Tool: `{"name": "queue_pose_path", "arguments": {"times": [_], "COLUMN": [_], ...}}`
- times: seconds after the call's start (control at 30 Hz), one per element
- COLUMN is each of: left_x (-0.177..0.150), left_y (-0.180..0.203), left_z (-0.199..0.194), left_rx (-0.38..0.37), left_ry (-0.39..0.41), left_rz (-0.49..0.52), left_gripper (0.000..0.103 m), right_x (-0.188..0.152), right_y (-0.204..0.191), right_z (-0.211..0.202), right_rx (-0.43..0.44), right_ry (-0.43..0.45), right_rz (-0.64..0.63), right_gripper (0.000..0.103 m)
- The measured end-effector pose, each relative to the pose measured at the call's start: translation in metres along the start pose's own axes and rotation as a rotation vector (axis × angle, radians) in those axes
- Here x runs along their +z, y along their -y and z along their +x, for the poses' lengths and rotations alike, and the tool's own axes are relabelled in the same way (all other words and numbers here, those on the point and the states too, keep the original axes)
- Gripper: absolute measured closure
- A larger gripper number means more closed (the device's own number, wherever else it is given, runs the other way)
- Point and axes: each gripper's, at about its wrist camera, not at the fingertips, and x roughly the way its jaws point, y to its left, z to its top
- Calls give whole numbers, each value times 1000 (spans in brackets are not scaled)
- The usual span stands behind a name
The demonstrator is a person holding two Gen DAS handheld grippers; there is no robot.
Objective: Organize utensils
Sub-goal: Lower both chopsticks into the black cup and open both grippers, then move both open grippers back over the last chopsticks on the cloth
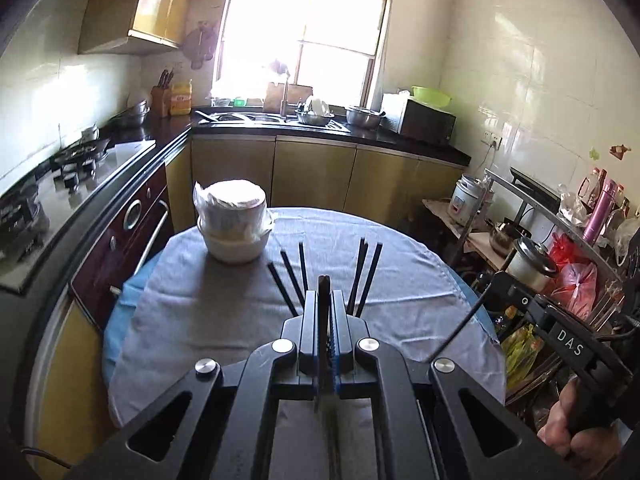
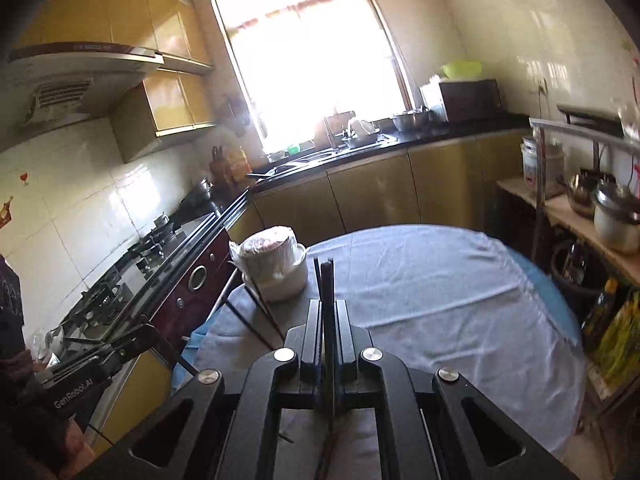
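Left-wrist view, left to right:

- Gas hob with black pan supports (image 1: 76, 160), set in dark worktop along left wall.
- Dark red oven front with round dial (image 1: 132, 216), below hob.
- Stack of white round bowls wrapped in clear plastic film (image 1: 232, 220), upright on far left part of table.
- Round table under pale grey cloth with blue underlayer (image 1: 420, 292); cloth wrinkled.
- Loose black chopsticks (image 1: 294, 280), fanned on cloth just beyond fingertips: three left of centre, two right of centre (image 1: 366, 276), tips pointing away.
- Left gripper, black two-finger tongs (image 1: 325, 300): pressed together, pinching one dark slim chopstick (image 1: 323, 286) that stands out past fingertips.
- Second black handle marked "DAS" (image 1: 568, 340), lower right, gripped by a hand (image 1: 568, 432).
- Metal rack with pots, bags and pink bottle (image 1: 560, 240), far right.

Right-wrist view, left to right:

- Black handle marked "GenRobot.AI" (image 2: 80, 368), lower left, with black chopsticks spreading from its far end.
- Same wrapped bowl stack (image 2: 276, 264), at left edge of table (image 2: 440, 288).
- Right gripper, black two-finger tongs (image 2: 328, 308): pressed together, pinching dark chopsticks (image 2: 326, 280) upright between fingers; count uncertain, two tips visible.
- Wooden shelf with steel kettle and lidded pot (image 2: 600, 208), right edge.
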Motion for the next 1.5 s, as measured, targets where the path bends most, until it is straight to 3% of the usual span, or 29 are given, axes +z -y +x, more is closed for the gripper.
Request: {"name": "queue_pose_path", "arguments": {"times": [0.33,0.5,0.63,0.87,1.2,1.3,1.37,1.5], "left_x": [53,61,54,28,14,5,-3,-23], "left_y": [10,14,12,-8,-15,-14,-15,-21], "left_z": [17,33,52,89,95,88,79,59], "left_rx": [-13,-15,-9,-18,-38,-3,34,129], "left_ry": [33,45,34,-55,-103,-109,-101,-84], "left_rz": [15,13,7,-58,-35,5,27,62], "left_gripper": [98,98,98,98,97,85,50,45], "right_x": [47,57,48,8,-15,-19,-23,-33], "right_y": [-21,-38,-42,-31,-13,-6,2,17], "right_z": [19,43,68,111,131,127,119,100], "right_rx": [-1,0,-11,-21,40,64,77,81], "right_ry": [4,4,-30,-142,-229,-244,-237,-227], "right_rz": [-62,-95,-122,-121,-44,-3,24,64], "right_gripper": [98,98,98,98,97,96,90,84]}}
